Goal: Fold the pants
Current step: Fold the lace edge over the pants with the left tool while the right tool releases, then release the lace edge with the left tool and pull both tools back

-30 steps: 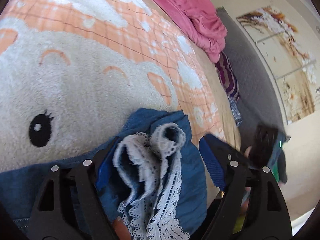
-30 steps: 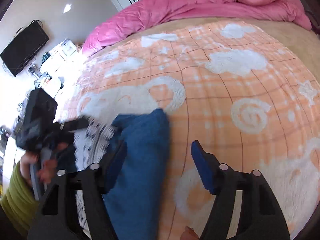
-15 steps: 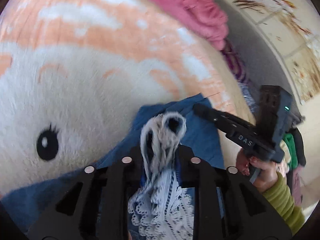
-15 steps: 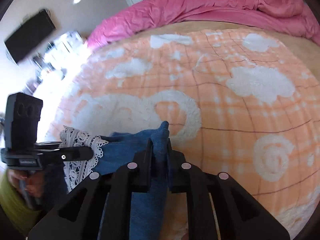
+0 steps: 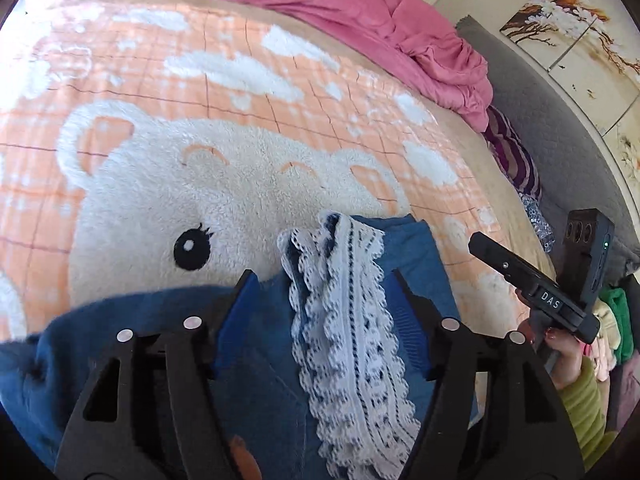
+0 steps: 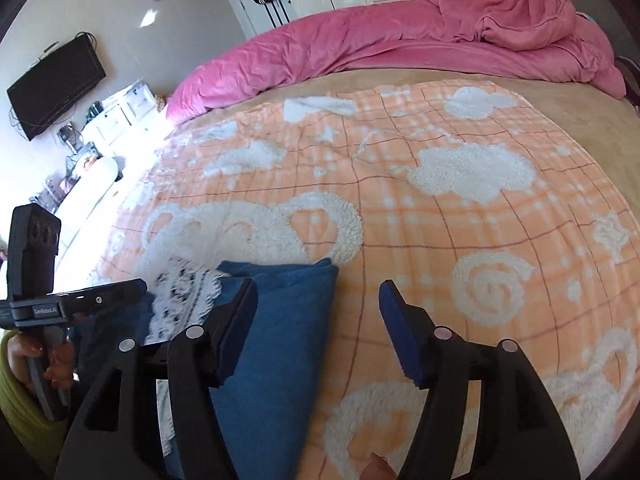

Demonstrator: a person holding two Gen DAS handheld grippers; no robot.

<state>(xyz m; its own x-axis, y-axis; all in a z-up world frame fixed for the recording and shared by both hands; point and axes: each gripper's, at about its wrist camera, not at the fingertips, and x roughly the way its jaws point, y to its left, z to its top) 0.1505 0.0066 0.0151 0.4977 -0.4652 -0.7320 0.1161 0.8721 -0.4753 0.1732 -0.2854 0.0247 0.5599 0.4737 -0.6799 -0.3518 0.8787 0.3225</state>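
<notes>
Both grippers, left gripper (image 5: 320, 300) and right gripper (image 6: 316, 312), jaws opening and released from blue pants (image 5: 256, 380) lying lower centre on the bed (image 6: 440, 240); fold laid, next likely regrasp for another fold.

In the left wrist view, the right gripper (image 5: 534, 284) bears a small label reading "DAS" on its black body. In the right wrist view, the left gripper (image 6: 76, 304) carries a small label, apparently "GenRobot.AI", though its letters are barely legible.

Pants (image 5: 256, 360) on blanket (image 5: 240, 92)
</notes>
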